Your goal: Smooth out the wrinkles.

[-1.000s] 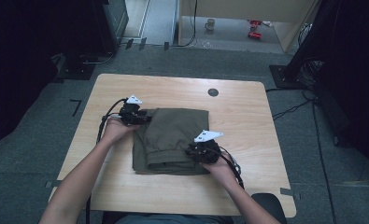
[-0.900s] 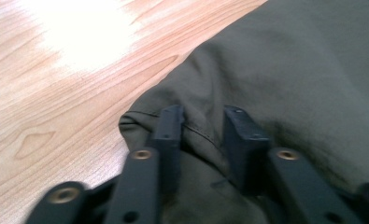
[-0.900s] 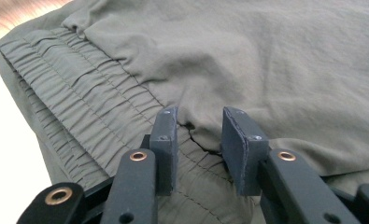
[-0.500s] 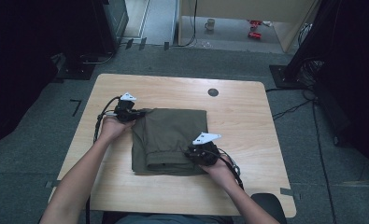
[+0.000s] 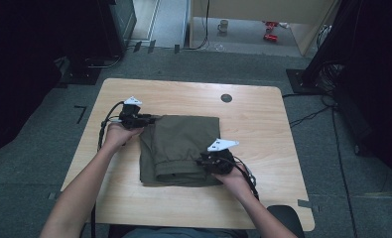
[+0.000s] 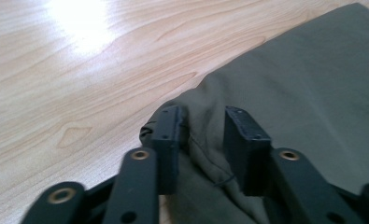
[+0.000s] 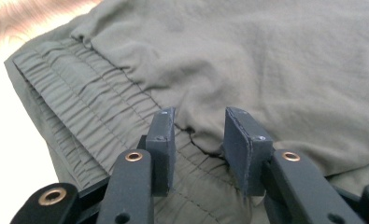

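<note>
Folded olive trousers lie on a wooden table; left gripper and right gripper stand parted, their jaws having just been opening, cloth between them.

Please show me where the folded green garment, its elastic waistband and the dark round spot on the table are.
folded green garment (image 5: 183, 146): high view, middle of its top layer.
elastic waistband (image 7: 79, 93): right gripper view, on the gathered ribbed strip.
dark round spot (image 5: 226, 98): high view, its centre, on the table's far side.
</note>
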A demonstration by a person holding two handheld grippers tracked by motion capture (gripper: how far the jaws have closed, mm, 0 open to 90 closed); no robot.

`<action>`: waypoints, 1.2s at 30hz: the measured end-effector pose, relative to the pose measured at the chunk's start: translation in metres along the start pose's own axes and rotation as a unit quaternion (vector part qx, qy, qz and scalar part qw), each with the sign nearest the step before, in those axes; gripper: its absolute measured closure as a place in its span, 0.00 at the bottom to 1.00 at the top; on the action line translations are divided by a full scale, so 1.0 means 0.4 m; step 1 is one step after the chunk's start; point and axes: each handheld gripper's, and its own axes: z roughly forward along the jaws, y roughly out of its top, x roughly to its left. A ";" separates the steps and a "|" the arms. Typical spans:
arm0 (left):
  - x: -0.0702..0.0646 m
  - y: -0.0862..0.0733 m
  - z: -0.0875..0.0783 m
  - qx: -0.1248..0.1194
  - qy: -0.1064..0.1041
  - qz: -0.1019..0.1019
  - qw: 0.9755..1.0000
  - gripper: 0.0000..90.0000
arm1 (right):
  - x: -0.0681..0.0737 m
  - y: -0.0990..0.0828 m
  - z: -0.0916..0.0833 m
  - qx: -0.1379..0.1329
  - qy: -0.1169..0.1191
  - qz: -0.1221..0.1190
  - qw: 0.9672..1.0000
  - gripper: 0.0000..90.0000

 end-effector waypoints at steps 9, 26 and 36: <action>-0.029 0.016 -0.038 0.006 -0.012 0.007 1.000 0.57 | -0.009 0.004 -0.009 -0.015 -0.003 0.005 1.000 0.63; -0.092 -0.029 -0.124 -0.009 -0.021 0.027 0.999 0.47 | -0.047 0.023 -0.026 -0.021 -0.013 0.009 1.000 0.56; -0.118 -0.067 -0.157 -0.017 -0.023 0.043 0.999 0.44 | -0.091 0.021 -0.037 -0.026 -0.023 0.015 0.999 0.50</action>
